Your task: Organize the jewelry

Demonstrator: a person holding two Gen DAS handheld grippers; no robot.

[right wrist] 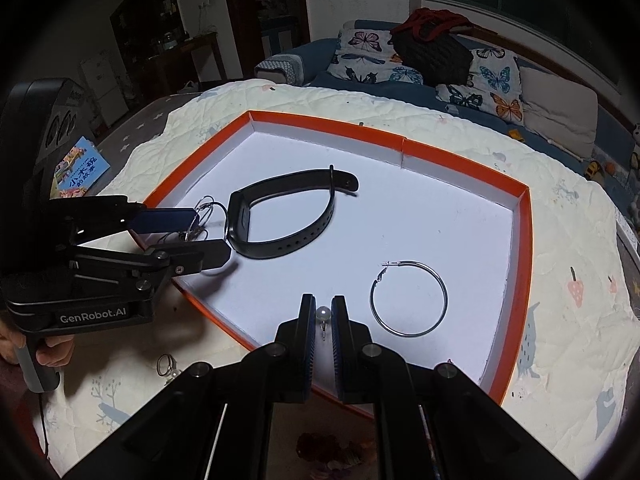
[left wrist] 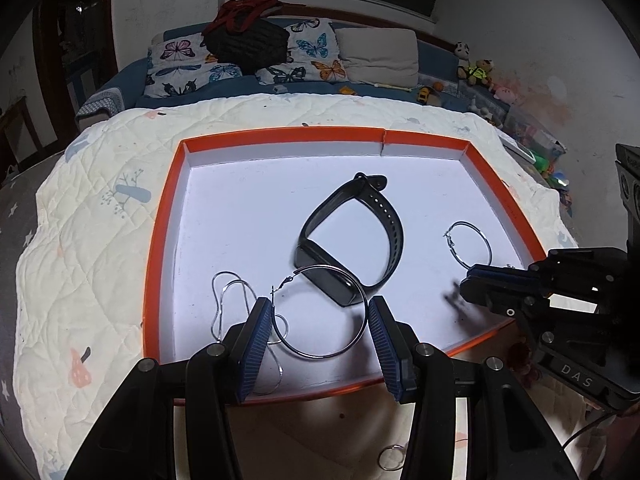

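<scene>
Two handheld grippers reach over an orange-rimmed tray (left wrist: 160, 240) with a white floor, set on a quilted cream blanket (left wrist: 80, 208).

The left gripper (left wrist: 320, 320) has its blue-padded fingers spread wide apart, holding nothing. Between them lies a large silver hoop earring (left wrist: 362, 336), flat on the tray floor. A thin silver chain necklace (left wrist: 220, 304) lies beside and partly under the left finger.

The right gripper (right wrist: 323, 316) has its fingers drawn close together on a pearl stud earring (right wrist: 322, 314), the pearl at the fingertips and the post pointing back toward the camera. It hangs just above the tray's near edge.

Just to the right of this gripper, a second silver hoop earring (right wrist: 408, 298) lies flat in the tray. A black fitness band (right wrist: 288, 216) with a buckled strap lies on its edge near the tray's middle, its screen end touching the first hoop.

Outside the tray, on the blanket near the front edge, lies a small silver ring (right wrist: 166, 364). Beyond the blanket are butterfly-print pillows (left wrist: 312, 52).
</scene>
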